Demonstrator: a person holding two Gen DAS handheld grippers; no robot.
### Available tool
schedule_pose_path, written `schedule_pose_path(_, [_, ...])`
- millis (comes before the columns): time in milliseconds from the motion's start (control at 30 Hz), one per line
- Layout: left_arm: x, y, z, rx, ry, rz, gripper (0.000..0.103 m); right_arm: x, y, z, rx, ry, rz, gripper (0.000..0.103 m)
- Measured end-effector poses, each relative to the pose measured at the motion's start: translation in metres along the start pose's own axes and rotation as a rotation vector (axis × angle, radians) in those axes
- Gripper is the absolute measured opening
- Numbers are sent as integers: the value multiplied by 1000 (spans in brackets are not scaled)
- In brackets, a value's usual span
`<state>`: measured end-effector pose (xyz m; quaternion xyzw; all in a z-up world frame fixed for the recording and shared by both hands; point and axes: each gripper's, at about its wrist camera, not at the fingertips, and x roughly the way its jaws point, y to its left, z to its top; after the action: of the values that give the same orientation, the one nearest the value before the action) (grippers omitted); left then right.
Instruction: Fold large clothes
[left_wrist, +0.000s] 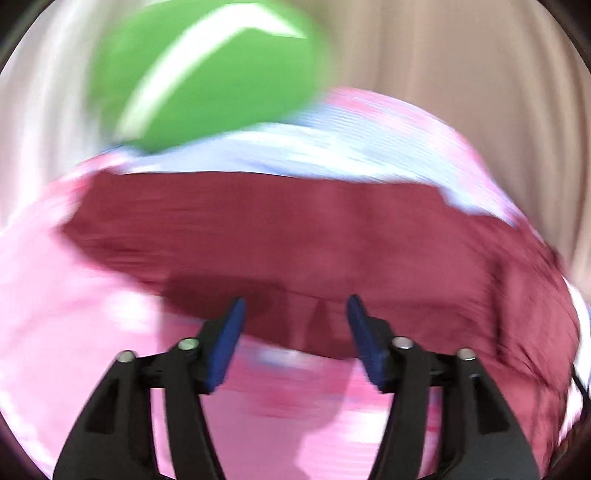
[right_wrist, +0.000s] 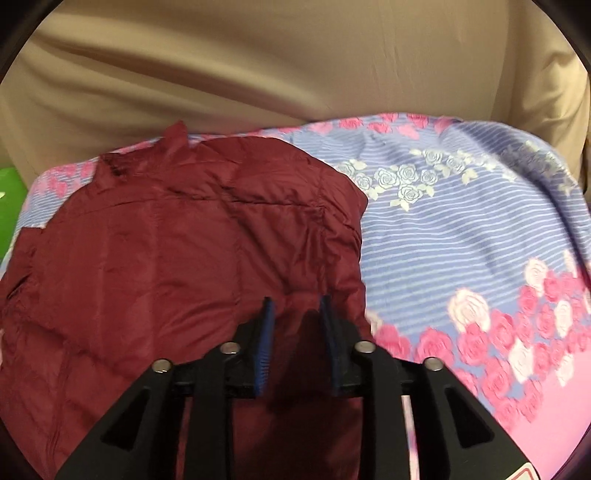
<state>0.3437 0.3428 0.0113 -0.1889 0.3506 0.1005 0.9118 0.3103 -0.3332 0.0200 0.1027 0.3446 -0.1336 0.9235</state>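
Left wrist view, heavily motion-blurred:
- Left gripper (left_wrist: 295, 314): jaws spread wide, blue pads (left_wrist: 225, 343) apart, nothing between them; hovering over bedsheet (left_wrist: 74, 314), tips level w/ near hem of jacket.
- Maroon jacket (left_wrist: 295, 229): flat on sheet, stretching across mid-frame just beyond the tips; whether pads touch it, cannot tell.
- Green object (left_wrist: 207, 74): w/ white stripe, past far edge of sheet, upper left; too blurred to identify.
- Beige curtain (left_wrist: 461, 74): backdrop, right.

Right wrist view, sharper:
- Right gripper (right_wrist: 295, 306): jaws part-open, narrower gap than left, no fabric pinched; positioned over jacket near its right edge.
- Maroon jacket (right_wrist: 184, 258): quilted, spread flat on left half of sheet, collar pointing toward far edge; extends under and beyond the fingers.
- Bedsheet (right_wrist: 461, 229): blue stripes, pink and white roses; bare to right of jacket.
- Beige curtain (right_wrist: 258, 74): behind far edge.
- Green object (right_wrist: 9, 206): sliver at far-left corner.
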Motion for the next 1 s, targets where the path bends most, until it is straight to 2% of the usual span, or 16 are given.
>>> schedule_pose_path(167, [12, 110, 25, -221, 11, 101, 58, -36, 11, -21, -31, 23, 39, 37])
schedule_pose_path(267, [21, 145, 29, -298, 11, 96, 58, -58, 15, -35, -33, 27, 72, 44])
schedule_pose_path(400, [30, 158, 38, -337, -9, 44, 58, -77, 19, -54, -20, 46, 93, 47])
schedule_pose_path(467, [34, 148, 37, -328, -10, 15, 51, -85, 21, -65, -11, 56, 95, 48])
schedule_pose_path(500, [39, 135, 42, -317, -9, 0, 23, -87, 21, -68, -6, 57, 94, 48])
schedule_pose_path(533, [40, 125, 47, -282, -2, -24, 5, -90, 20, -72, 2, 59, 90, 48])
schedule_pose_path(567, [37, 112, 52, -243, -11, -19, 5, -92, 19, -75, 6, 60, 85, 48])
schedule_pose_path(633, [17, 80, 59, -149, -79, -3, 4, -97, 18, -80, 7, 53, 71, 48])
schedule_pose_path(733, [-23, 13, 69, 4, -181, -52, 3, -100, 17, -83, 29, 50, 85, 49])
schedule_pose_path(900, [-96, -124, 63, 230, -276, -263, 2, -100, 19, -83, 38, 46, 119, 49])
schedule_pose_path(1000, [-129, -218, 38, 379, -295, -402, 2, -100, 23, -82, 35, 45, 150, 49])
